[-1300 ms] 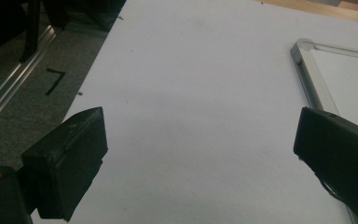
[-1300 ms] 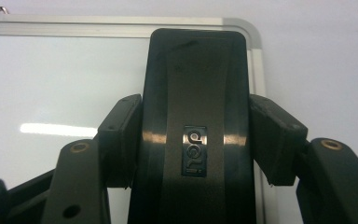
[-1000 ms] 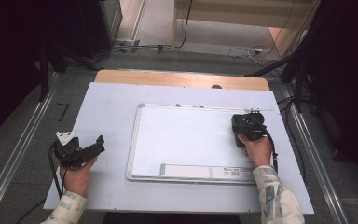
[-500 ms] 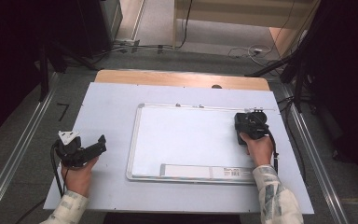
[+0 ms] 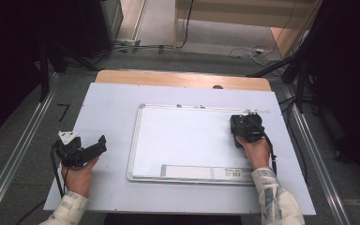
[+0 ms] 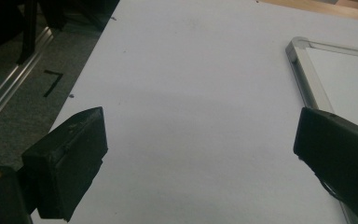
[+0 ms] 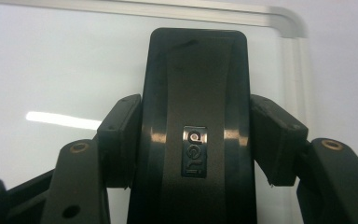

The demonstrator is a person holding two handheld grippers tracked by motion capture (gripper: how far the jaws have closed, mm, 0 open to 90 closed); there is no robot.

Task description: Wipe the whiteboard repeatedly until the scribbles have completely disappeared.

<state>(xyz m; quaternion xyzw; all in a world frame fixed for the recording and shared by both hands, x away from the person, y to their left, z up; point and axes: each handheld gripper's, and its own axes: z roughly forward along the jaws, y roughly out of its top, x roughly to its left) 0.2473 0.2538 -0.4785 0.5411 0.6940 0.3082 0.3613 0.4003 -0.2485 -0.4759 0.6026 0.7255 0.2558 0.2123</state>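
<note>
The right gripper (image 7: 196, 140) clamps a black eraser (image 7: 196, 93) on the whiteboard (image 5: 183, 136), near its top right corner; the left gripper (image 6: 200, 154) gapes wide beside the whiteboard's left edge.

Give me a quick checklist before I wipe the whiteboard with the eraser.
1. Right hand-held gripper clamped on eraser: ok.
2. Eraser over whiteboard, near its top right corner: ok.
3. Eraser pressed flat on the board: cannot tell.
4. Board bare of loose things in the wiping path: ok.
5. Left hand-held gripper open, off the board on the table: ok.
6. Board held steady against sliding: not ok, nothing grips it.
</note>
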